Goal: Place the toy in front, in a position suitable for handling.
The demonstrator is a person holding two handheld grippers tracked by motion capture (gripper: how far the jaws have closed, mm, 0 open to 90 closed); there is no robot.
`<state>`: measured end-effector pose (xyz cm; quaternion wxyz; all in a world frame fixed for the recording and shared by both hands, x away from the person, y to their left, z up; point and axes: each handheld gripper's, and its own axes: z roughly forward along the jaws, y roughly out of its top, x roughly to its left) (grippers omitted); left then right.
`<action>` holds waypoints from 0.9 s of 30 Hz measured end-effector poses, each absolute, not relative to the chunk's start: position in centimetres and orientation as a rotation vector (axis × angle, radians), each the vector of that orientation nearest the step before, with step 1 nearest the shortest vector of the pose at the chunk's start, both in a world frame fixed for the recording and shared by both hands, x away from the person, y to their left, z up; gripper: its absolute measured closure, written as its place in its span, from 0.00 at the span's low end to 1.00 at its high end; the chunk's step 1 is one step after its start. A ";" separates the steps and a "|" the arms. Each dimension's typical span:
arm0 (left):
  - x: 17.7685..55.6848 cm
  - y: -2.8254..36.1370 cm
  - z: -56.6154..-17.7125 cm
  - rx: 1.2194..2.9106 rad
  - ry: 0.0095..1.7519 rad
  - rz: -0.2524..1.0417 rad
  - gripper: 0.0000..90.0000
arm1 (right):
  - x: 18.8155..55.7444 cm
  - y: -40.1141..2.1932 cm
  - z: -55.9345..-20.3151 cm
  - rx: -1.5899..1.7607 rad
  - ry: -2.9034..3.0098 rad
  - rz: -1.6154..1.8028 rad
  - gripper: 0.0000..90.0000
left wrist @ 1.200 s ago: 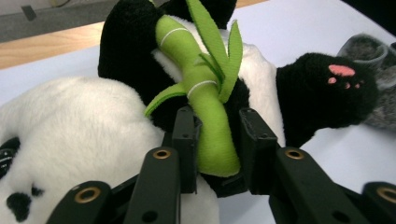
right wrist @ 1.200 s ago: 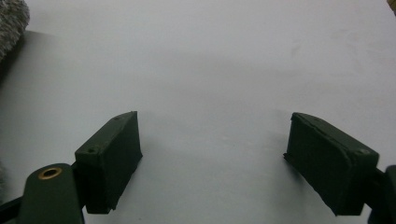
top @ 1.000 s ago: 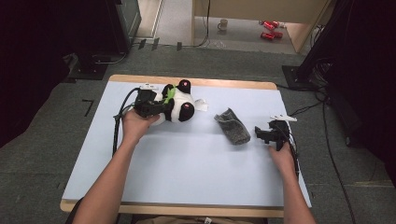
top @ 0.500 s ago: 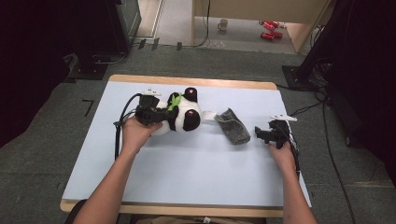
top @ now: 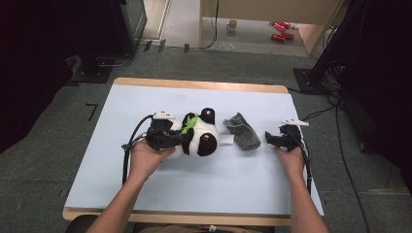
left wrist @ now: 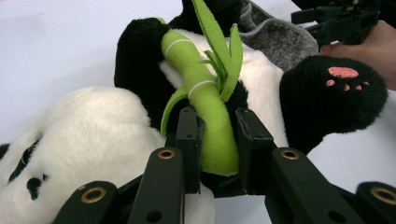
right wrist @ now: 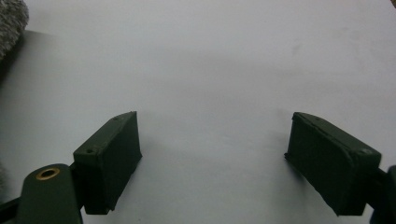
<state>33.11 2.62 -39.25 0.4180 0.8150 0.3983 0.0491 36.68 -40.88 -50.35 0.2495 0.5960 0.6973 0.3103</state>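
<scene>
A black-and-white panda plush point(top: 200, 139) lies on its side at the table's middle. It carries a green felt bamboo stalk point(left wrist: 206, 100). My left gripper point(top: 179, 138) comes at it from the left, and in the left gripper view its jaws point(left wrist: 217, 135) are shut on the stalk. A grey knitted cloth point(top: 241, 130) lies just right of the panda, close to its pink-padded paw point(left wrist: 343, 74). Right of the cloth, my right gripper point(top: 268, 139) rests low over the table. In its own view it point(right wrist: 215, 154) is open with bare tabletop between the jaws.
The pale blue tabletop point(top: 145, 97) has a wooden rim. The grey cloth's edge point(right wrist: 11, 18) shows at the top left of the right gripper view. On the floor beyond the table are a mug point(top: 233, 24), red cans point(top: 279, 26) and dark cabinets at both sides.
My left gripper has carried the panda rightward and a little nearer, up against the grey cloth. The right gripper has stayed where it was.
</scene>
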 end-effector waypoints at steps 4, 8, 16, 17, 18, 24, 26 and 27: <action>32.8 2.1 -40.0 2.060 0.990 0.105 0.82 | 36.7 -40.8 -50.3 1.628 1.900 0.841 0.19; 32.6 2.0 -40.3 2.055 0.975 0.121 0.78 | 37.0 -40.7 -49.8 1.652 1.921 0.834 0.28; 32.5 2.1 -40.3 2.043 0.959 0.132 0.65 | 37.0 -39.7 -47.2 1.650 1.950 0.978 0.28; 32.5 2.1 -40.3 2.040 0.954 0.127 0.63 | 37.0 -39.5 -47.0 1.646 1.958 0.987 0.28; 32.5 2.2 -40.3 2.038 0.952 0.122 0.62 | 37.0 -39.2 -46.7 1.634 1.966 0.994 0.29; 32.6 3.1 -39.4 2.030 0.933 0.104 0.51 | 36.9 -37.7 -45.4 1.570 2.002 1.084 0.28; 32.5 3.4 -39.3 2.030 0.913 0.116 0.50 | 36.8 -37.2 -44.8 1.550 2.009 1.142 0.28; 32.4 3.6 -39.3 2.034 0.902 0.122 0.49 | 36.8 -36.9 -44.6 1.542 2.017 1.158 0.28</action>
